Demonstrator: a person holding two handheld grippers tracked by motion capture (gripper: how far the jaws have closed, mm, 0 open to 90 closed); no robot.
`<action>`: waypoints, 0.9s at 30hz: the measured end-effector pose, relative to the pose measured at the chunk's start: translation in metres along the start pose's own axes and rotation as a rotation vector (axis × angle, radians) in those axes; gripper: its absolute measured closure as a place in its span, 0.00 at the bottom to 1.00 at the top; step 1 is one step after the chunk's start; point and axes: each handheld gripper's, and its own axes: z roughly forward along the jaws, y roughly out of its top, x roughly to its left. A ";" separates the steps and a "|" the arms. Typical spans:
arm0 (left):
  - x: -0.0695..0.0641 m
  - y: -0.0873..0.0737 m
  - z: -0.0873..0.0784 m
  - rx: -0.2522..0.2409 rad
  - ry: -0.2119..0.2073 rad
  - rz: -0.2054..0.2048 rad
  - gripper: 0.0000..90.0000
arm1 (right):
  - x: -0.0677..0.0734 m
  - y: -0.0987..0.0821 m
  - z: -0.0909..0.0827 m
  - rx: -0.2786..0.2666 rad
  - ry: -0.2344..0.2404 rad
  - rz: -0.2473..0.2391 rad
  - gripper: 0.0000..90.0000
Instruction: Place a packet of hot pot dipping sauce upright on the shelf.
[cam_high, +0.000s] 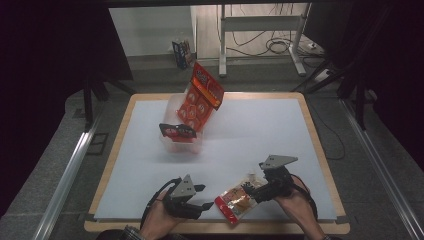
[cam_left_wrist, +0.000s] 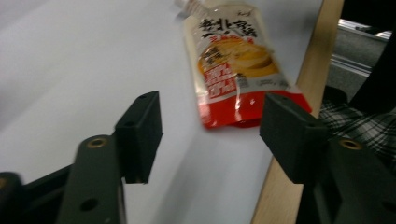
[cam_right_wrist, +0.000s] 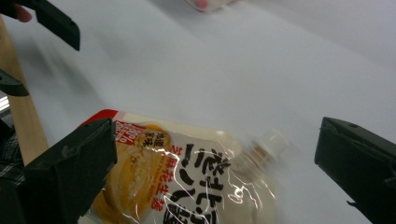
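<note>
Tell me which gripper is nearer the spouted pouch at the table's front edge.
Right. The right gripper hangs over the spouted pouch, open jaws either side of its spout end. The left gripper sits just beside the pouch's red bottom edge, jaws apart with nothing between them.

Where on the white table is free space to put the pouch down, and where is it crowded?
Free: the wide white stretch right of the clear bin, up to the table's far and right edges, and the strip left of the bin. Crowded: the near edge, where the left gripper, the pouch and the right gripper sit close together.
</note>
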 end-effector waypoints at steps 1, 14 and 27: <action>-0.002 0.002 0.002 -0.002 -0.011 0.002 0.47 | 0.000 -0.001 -0.001 -0.001 -0.006 -0.001 0.00; -0.022 0.018 0.027 0.005 -0.092 0.062 0.85 | -0.005 -0.016 -0.018 0.019 -0.029 0.062 0.00; -0.025 0.017 0.059 0.033 -0.079 0.042 0.94 | -0.007 -0.032 -0.024 0.070 -0.041 0.081 0.00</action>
